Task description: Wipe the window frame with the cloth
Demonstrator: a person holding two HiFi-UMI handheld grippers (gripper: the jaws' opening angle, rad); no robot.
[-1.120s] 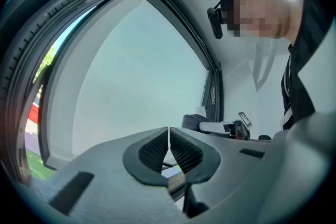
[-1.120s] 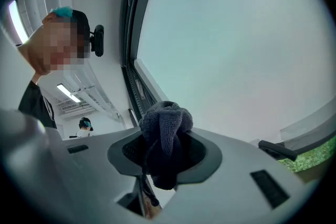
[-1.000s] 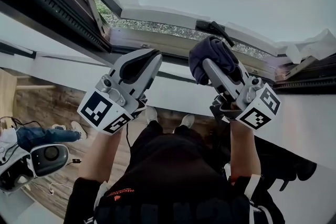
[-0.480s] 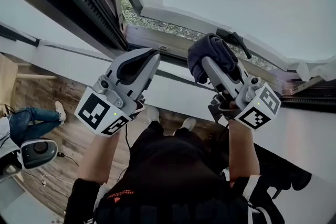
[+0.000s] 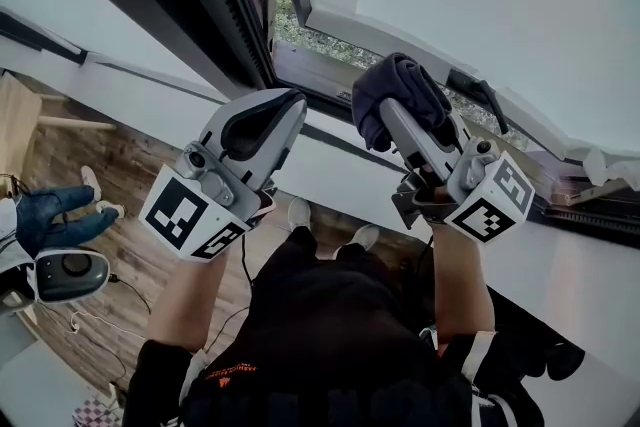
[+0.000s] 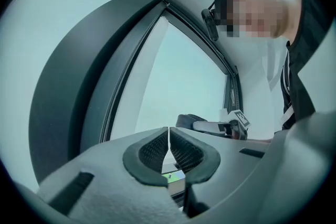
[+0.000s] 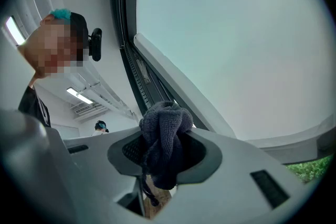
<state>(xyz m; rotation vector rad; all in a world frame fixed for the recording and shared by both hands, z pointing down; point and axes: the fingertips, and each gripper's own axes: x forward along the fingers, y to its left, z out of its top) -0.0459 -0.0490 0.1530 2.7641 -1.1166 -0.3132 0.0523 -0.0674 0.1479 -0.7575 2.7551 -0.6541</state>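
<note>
A dark grey cloth (image 5: 396, 87) is bunched up in my right gripper (image 5: 386, 103), whose jaws are shut on it. In the right gripper view the cloth (image 7: 165, 131) fills the gap of that gripper (image 7: 164, 145). It is held just below the window frame (image 5: 318, 73), with a small gap between cloth and rail. The white sash bar (image 7: 173, 68) rises beyond the cloth. My left gripper (image 5: 290, 101) is shut and holds nothing, level with the right one and to its left. Its pads meet at the tip (image 6: 168, 134), pointing past the dark frame (image 6: 126, 55).
A black window handle (image 5: 478, 91) sits on the sash right of the cloth. A white crumpled rag (image 5: 606, 165) lies on the sill at far right. Below are a wooden floor, someone's legs (image 5: 50, 215) and a round device (image 5: 66, 275) at left.
The head view has swung left, so the window frame and handle have slid right and the open sash edge shows more. Both grippers hold almost the same pose, cloth still clamped.
</note>
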